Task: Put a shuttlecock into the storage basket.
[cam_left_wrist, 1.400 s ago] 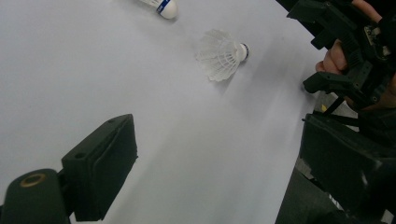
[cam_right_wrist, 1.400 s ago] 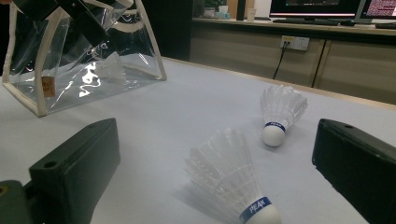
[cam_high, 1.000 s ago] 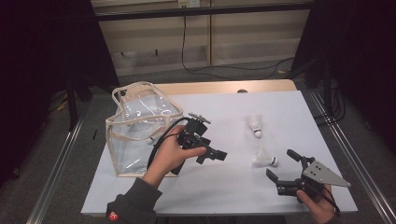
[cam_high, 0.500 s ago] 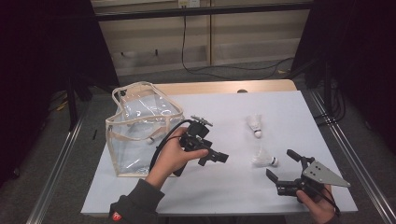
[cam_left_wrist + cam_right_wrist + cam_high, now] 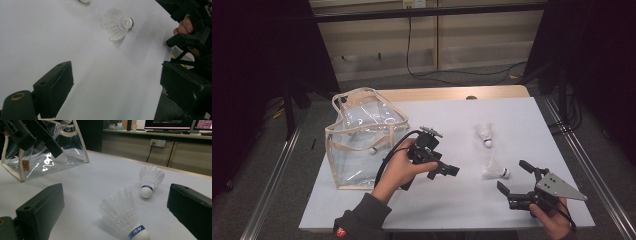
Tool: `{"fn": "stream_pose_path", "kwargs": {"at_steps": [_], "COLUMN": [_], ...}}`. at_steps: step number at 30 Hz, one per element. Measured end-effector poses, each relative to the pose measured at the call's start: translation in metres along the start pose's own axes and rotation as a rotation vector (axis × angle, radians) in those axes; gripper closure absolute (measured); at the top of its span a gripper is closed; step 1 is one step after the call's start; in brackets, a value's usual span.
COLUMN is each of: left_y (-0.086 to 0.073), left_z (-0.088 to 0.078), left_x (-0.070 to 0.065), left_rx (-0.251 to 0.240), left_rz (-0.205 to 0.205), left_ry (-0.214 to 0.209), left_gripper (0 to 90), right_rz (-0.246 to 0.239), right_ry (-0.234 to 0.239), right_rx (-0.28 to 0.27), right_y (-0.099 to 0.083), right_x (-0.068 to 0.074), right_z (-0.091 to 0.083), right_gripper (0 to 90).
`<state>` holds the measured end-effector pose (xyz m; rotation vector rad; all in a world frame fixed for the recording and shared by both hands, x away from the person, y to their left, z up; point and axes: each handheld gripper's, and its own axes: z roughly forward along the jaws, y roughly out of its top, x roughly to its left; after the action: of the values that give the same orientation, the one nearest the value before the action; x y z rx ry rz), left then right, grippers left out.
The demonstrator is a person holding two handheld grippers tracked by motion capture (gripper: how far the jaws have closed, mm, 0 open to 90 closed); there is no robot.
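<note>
Left gripper (image 5: 447,170) has edged toward the near shuttlecock (image 5: 495,169), fingers wide, empty; right gripper (image 5: 516,182) waits, open, empty.

My table (image 5: 452,200) is white on top, with a strip of light wood along its far edge. Behind it stands a low wooden wall (image 5: 482,50), and a black cable (image 5: 412,55) hangs down it to the grey floor (image 5: 287,145). Far off there is a white wall socket (image 5: 158,143), and above it sit two lit screens (image 5: 168,123) on a long shelf.
</note>
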<state>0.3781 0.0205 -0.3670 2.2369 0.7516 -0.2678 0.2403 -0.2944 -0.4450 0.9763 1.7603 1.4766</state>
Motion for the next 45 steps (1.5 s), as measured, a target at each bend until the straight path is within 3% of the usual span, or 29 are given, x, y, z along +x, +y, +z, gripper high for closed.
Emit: {"fn": "stream_pose_path", "kwargs": {"at_steps": [6, 20, 27, 31, 45], "left_y": [-0.001, -0.001, 0.001, 0.002, 0.002], "left_z": [0.003, 0.012, 0.018, 0.02, 0.031], "left_x": [0.001, -0.002, -0.002, -0.003, -0.003], "left_rx": [0.005, 0.01, 0.005, 0.006, -0.005], "left_rz": [0.007, 0.019, 0.02, 0.043, 0.044], "left_ry": [-0.015, 0.01, 0.004, 0.011, 0.006], "left_gripper": [11.1, 11.0, 11.1, 11.3, 12.4], "right_rz": [-0.001, -0.002, -0.002, -0.004, -0.003], "right_ry": [0.002, 0.001, -0.001, -0.002, -0.003], "right_rx": [0.001, 0.001, -0.001, 0.0, 0.0], "right_y": [0.0, 0.0, 0.0, 0.0, 0.0], "right_x": [0.0, 0.0, 0.0, -0.001, -0.001], "right_z": [0.0, 0.0, 0.0, 0.0, 0.0], "right_gripper": [1.0, 1.0, 1.0, 1.0, 1.0]}}
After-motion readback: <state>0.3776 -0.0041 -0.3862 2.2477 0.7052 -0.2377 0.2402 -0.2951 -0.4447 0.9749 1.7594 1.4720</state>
